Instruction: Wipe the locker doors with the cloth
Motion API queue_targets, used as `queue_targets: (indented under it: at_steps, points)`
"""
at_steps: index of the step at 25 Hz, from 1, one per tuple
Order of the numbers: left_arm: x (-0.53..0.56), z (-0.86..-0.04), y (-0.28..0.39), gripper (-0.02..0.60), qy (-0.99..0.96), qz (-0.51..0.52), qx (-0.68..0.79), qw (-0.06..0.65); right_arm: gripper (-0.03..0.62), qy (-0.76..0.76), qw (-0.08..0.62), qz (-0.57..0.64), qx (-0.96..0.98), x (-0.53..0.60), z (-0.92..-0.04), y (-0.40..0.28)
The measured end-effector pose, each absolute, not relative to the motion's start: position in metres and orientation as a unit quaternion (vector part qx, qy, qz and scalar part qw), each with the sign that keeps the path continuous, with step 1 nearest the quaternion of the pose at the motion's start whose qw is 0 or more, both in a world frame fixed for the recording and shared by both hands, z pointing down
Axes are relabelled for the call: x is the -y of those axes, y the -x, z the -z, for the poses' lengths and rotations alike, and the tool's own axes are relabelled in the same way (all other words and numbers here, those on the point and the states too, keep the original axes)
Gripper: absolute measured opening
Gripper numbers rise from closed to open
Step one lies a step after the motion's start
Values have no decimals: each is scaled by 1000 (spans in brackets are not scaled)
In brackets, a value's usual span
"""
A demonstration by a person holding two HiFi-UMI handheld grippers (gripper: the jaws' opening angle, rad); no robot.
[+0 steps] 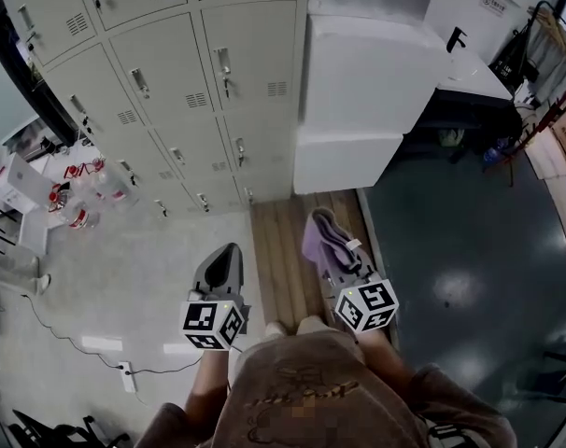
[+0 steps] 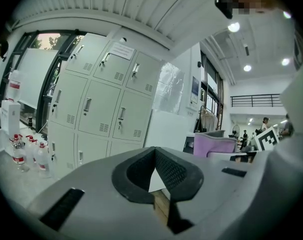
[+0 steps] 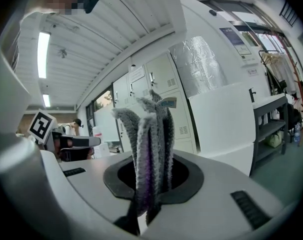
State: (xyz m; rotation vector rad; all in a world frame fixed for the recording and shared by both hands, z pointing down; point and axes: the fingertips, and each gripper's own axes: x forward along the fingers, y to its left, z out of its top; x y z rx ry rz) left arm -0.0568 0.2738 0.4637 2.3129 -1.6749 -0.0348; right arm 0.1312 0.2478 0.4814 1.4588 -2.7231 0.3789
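Purple cloth (image 1: pixel 322 234), pinched lengthwise in the right tongs (image 3: pixel 150 181), points toward the locker doors (image 1: pixel 171 87) ahead and slightly left, well apart; left tongs (image 2: pixel 155 153) closed, empty.

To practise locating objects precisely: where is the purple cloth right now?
The cloth is clamped in the right gripper, right of centre in the head view, over the wooden strip short of the lockers.

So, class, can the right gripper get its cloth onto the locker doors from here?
Probably yes: the right gripper is shut on the cloth, and only floor lies between it and the locker doors ahead.
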Motion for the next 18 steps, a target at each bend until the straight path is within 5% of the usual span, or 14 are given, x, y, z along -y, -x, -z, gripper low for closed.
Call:
queue_targets:
  at_steps: [18]
  points:
    - [-179, -470, 75, 3, -812, 27, 565, 140, 54, -492, 11, -116, 863, -149, -488, -122]
